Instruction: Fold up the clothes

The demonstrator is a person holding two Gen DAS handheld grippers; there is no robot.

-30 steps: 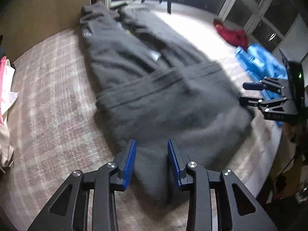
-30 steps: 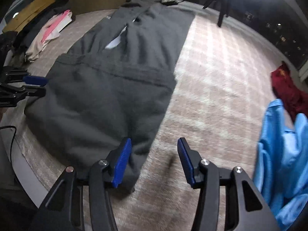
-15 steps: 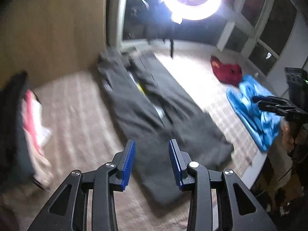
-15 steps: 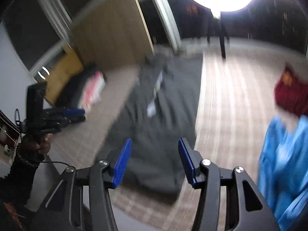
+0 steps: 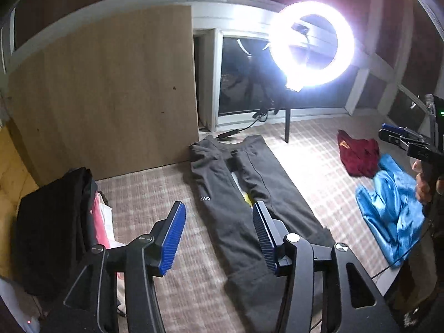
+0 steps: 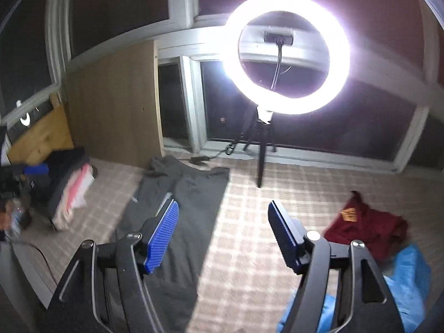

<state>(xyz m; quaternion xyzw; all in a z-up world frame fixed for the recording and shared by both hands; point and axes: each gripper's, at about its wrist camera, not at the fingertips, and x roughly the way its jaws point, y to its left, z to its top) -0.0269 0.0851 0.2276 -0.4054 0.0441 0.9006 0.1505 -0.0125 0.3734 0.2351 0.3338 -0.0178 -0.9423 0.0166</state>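
Note:
Dark grey trousers (image 5: 236, 211) lie flat on the checked cloth surface (image 5: 155, 194), legs pointing away from me; they also show in the right wrist view (image 6: 177, 222). My left gripper (image 5: 219, 236) is open and empty, held high above the trousers' near end. My right gripper (image 6: 223, 236) is open and empty, raised above the trousers' right edge. The right gripper also shows at the right edge of the left wrist view (image 5: 399, 138).
A blue garment (image 5: 394, 213) and a dark red garment (image 5: 358, 152) lie on the right. A stack of black, pink and white clothes (image 5: 69, 222) sits on the left. A lit ring light (image 6: 285, 52) on a tripod (image 6: 260, 144) stands at the far edge.
Both grippers have risen and tilted up, away from the trousers. The view now takes in the ring light and the wall. Both stay open and empty.

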